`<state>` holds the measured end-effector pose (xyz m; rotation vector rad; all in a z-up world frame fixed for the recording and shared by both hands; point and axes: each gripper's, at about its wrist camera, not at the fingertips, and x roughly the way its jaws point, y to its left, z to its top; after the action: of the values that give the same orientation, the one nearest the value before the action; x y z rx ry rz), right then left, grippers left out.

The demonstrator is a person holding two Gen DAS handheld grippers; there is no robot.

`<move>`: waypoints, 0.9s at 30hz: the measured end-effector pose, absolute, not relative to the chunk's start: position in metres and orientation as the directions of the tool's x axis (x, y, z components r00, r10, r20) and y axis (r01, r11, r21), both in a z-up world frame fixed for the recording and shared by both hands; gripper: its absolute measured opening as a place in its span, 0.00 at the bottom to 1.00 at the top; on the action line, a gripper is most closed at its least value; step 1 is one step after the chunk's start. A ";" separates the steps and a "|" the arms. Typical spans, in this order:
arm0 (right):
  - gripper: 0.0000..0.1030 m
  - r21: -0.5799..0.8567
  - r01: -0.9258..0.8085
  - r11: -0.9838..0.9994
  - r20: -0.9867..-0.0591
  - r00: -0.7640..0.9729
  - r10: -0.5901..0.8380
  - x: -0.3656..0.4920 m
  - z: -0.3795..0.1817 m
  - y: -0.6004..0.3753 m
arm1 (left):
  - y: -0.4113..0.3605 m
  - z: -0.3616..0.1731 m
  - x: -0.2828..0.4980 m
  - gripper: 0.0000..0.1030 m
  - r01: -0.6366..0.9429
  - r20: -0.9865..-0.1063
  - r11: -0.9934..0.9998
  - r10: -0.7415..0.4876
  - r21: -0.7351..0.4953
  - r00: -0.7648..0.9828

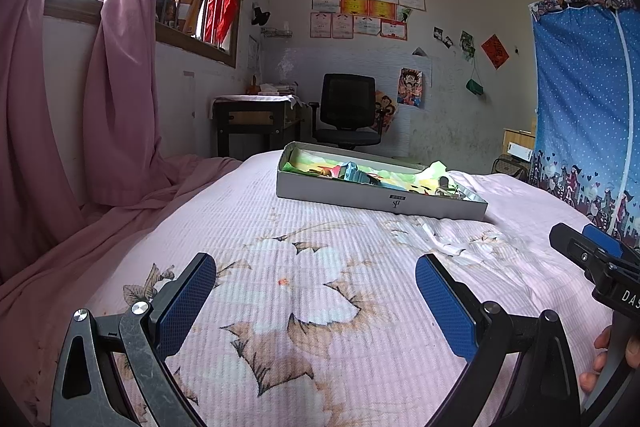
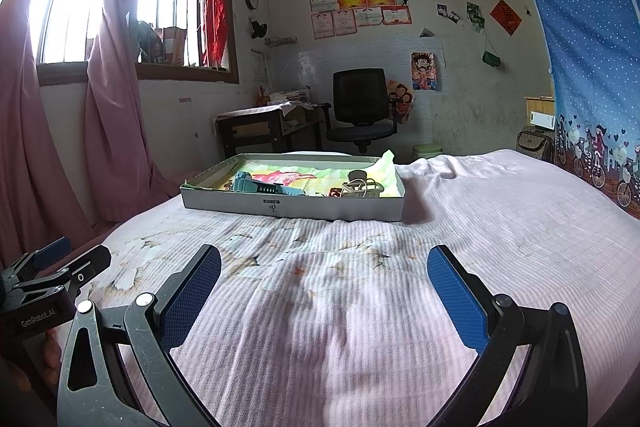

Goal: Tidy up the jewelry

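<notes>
A shallow white cardboard box (image 1: pixel 372 195) lies on the pink flowered bedspread, lined with coloured paper. In it are a light blue watch-like piece (image 1: pixel 354 173), a small brown piece (image 1: pixel 325 171) and a tangle of pale jewelry (image 1: pixel 448 189) at its right end. The box also shows in the right wrist view (image 2: pixel 292 207), with the blue piece (image 2: pixel 260 185) and the pale tangle (image 2: pixel 362 187). My left gripper (image 1: pixel 316 291) is open and empty, low over the bed, well short of the box. My right gripper (image 2: pixel 324 283) is open and empty, likewise short of the box.
The bedspread (image 1: pixel 304 307) fills the foreground. Pink curtains (image 1: pixel 116 107) hang at the left by the window. A black office chair (image 1: pixel 348 111) and a desk (image 1: pixel 256 123) stand beyond the bed. A blue fabric wardrobe (image 1: pixel 588 107) stands at the right.
</notes>
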<state>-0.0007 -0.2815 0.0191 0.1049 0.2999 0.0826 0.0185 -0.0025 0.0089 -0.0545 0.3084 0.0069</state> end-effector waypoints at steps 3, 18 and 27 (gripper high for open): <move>0.99 0.114 -0.065 0.991 -0.290 0.952 0.096 -0.001 0.019 -0.281 | -0.002 0.007 0.019 0.98 -0.014 -0.306 0.999 -0.002 -0.051 0.952; 0.99 0.117 -0.066 0.991 -0.291 0.952 0.098 -0.001 0.019 -0.282 | -0.002 0.007 0.019 0.98 -0.013 -0.308 0.999 -0.003 -0.052 0.951; 0.99 0.116 -0.066 0.991 -0.291 0.952 0.097 -0.001 0.019 -0.282 | -0.005 0.002 0.019 0.98 -0.015 -0.303 0.999 0.000 -0.048 0.953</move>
<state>-0.0008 -0.2818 0.0186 0.1050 0.3003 0.0833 0.0194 -0.0053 0.0024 -0.0499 0.3077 0.0075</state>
